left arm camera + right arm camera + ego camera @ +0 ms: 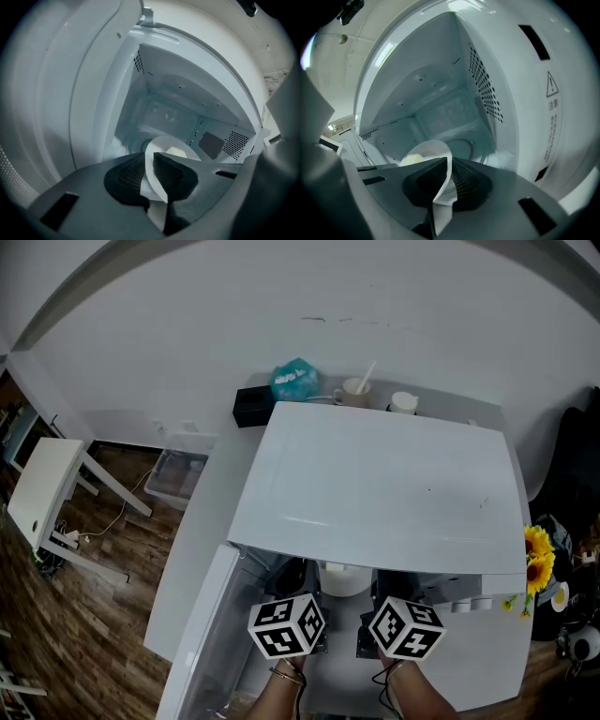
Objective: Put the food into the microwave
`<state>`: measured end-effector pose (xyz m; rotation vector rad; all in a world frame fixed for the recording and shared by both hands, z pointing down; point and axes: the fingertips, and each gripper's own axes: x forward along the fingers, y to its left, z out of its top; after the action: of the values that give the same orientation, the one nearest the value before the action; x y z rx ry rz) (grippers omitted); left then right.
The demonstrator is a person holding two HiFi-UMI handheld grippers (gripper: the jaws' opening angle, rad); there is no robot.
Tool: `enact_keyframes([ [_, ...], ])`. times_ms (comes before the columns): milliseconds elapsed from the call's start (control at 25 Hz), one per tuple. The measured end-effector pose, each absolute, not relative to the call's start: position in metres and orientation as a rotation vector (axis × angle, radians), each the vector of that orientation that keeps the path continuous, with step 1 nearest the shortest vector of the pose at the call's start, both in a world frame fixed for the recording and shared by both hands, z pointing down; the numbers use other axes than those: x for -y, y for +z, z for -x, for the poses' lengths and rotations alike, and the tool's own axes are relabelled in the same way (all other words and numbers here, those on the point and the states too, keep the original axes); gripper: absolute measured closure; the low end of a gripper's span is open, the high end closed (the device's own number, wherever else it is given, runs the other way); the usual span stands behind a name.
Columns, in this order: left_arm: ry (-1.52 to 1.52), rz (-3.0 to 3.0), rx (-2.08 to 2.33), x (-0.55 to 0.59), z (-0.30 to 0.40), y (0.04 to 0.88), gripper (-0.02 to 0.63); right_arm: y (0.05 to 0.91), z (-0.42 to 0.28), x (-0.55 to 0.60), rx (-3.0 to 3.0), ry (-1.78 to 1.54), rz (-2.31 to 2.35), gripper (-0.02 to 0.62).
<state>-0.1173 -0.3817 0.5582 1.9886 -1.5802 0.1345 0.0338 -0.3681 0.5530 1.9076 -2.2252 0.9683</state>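
- White wall behind; wood floor (56, 615) at the left, with a white side table (42, 488) and a clear bin (176, 474) on it.
- White counter (202, 549) bearing a white microwave (375, 493), seen from above; door (202, 643) swung open to the left.
- Behind the microwave, in a row against the wall: black box (253, 407), teal bag (294, 381), cup (354, 390) with a stick in it, small white jar (403, 403).
- Sunflowers (536, 554) at the right edge, just beside the microwave.
- White paper dish (164, 145) at the mouth of the open cavity, held from two sides; contact with the cavity floor not discernible.
- Food (176, 152): one pale yellowish lump lying in the dish, details unclear.
- Left gripper (150, 176): jaws clenched on the dish's near rim, thin edge pinched between the black pads.
- Right gripper (449, 180): likewise clamped on the rim, paper bent where gripped.
- Round turntable (459, 147) on the cavity floor beyond the dish; perforated vent panels on the side walls.
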Motion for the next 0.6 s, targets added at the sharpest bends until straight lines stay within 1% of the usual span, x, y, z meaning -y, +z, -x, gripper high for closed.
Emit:
enact_keyframes([
  [600, 0.13, -2.002, 1.591, 0.402, 0.11, 0.566, 0.549, 0.555, -0.04, 0.382, 2.148, 0.889, -2.024, 0.552],
])
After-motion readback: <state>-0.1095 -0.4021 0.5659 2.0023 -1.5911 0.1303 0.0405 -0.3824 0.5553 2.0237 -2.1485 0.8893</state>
